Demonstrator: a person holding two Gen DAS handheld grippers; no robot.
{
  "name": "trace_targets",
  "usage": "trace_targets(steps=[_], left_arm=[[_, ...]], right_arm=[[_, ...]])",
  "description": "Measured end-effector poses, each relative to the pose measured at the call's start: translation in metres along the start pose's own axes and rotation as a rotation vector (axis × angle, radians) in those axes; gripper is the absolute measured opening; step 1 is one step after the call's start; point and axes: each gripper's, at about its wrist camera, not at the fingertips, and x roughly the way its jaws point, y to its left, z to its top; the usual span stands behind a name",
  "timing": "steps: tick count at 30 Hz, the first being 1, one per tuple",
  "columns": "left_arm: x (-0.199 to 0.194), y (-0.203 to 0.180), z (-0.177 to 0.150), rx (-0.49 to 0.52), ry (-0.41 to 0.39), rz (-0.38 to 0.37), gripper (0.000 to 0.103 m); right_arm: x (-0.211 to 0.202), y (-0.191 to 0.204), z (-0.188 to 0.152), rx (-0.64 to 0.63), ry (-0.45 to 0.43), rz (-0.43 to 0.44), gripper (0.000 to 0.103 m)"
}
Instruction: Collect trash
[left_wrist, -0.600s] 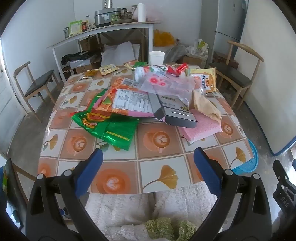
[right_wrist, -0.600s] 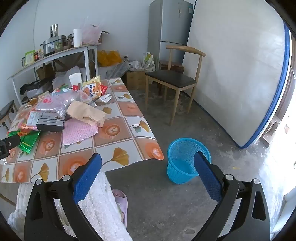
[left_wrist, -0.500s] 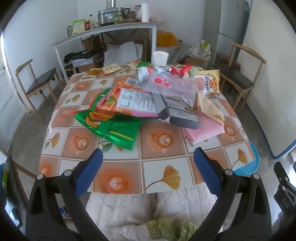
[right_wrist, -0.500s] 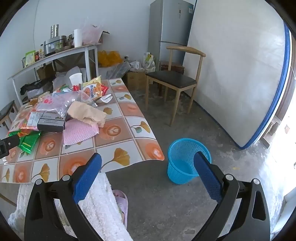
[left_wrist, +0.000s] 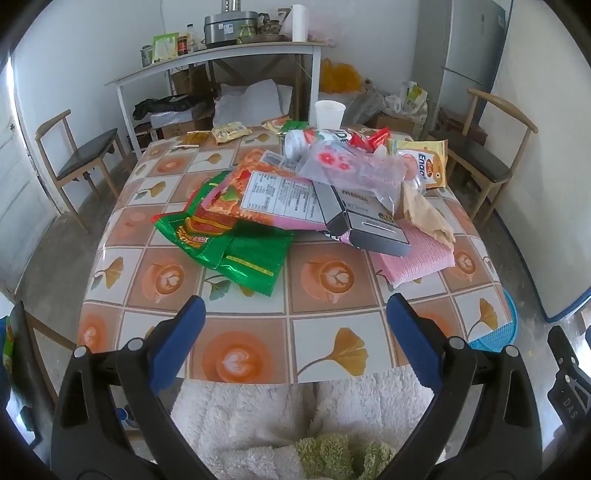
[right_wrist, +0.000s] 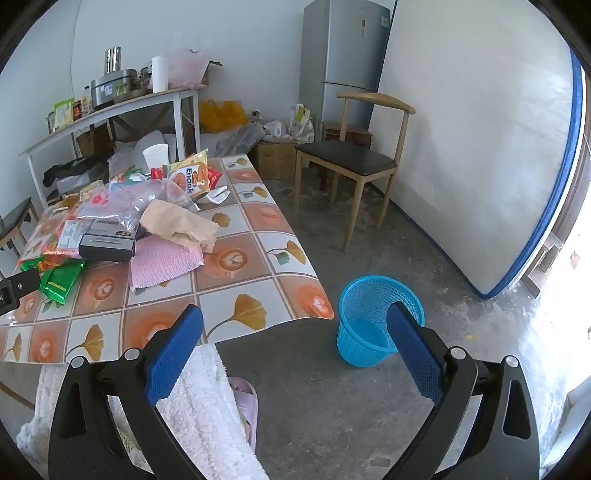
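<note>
The green wrapper (left_wrist: 236, 251) lies on the counter (left_wrist: 332, 354) just ahead of the left tool (left_wrist: 295, 343), nearer it than the right tool (right_wrist: 295, 350); both gape empty.

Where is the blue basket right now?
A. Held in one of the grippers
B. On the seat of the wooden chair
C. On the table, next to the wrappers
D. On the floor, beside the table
D: the blue basket stands on the bare floor just off the table corner, upright and empty, with nothing gripping it.
</note>
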Motion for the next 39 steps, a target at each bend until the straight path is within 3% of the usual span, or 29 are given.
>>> trace_targets(steps=[39], left_arm=[[0.0036,-0.0006,-0.0044,0.003,0.014,0.001,0.094]], right_arm=[[0.0002,0.0012,-0.001,-0.003,0.0,0.004,0.097]])
